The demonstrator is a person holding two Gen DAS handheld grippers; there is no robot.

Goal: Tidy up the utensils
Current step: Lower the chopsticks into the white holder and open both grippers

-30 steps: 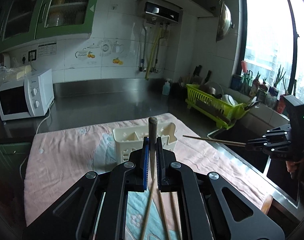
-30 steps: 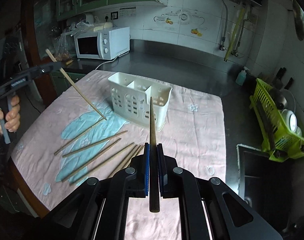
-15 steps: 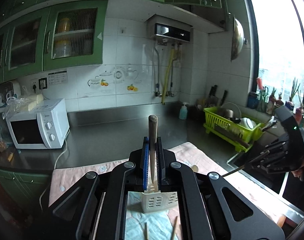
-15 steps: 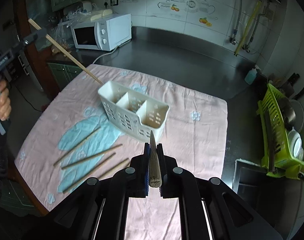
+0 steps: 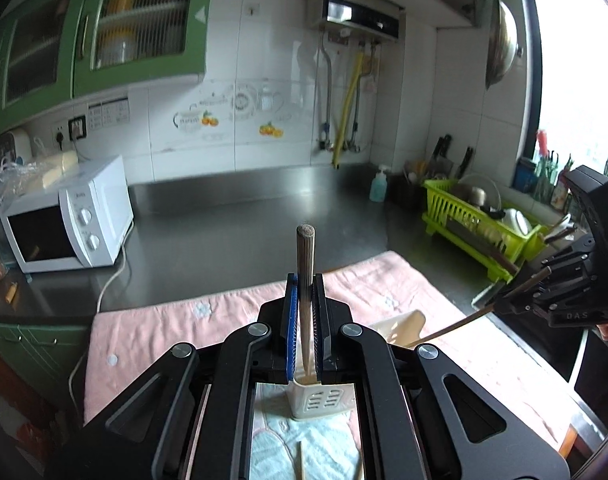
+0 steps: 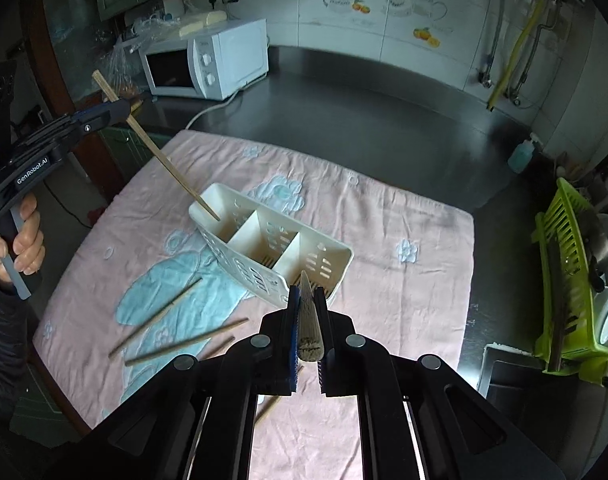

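right wrist, chopstick (image 6: pixel 308 322) over caddy (image 6: pixel 335 254)

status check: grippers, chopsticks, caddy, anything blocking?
Left gripper shut on chopstick, tip at the caddy's end compartment. Right gripper shut on second chopstick, above the opposite end. Loose chopsticks on cloth; nothing blocking.

Chopstick (image 6: pixel 172 164) tip inside white caddy (image 6: pixel 327 252)

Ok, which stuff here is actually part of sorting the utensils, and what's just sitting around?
Part of the job:
- white caddy
- chopstick in left gripper, tip at the caddy's end compartment
- chopstick in right gripper
- loose chopsticks on the pink cloth

Just lying about:
- microwave
- green dish rack
- soap bottle
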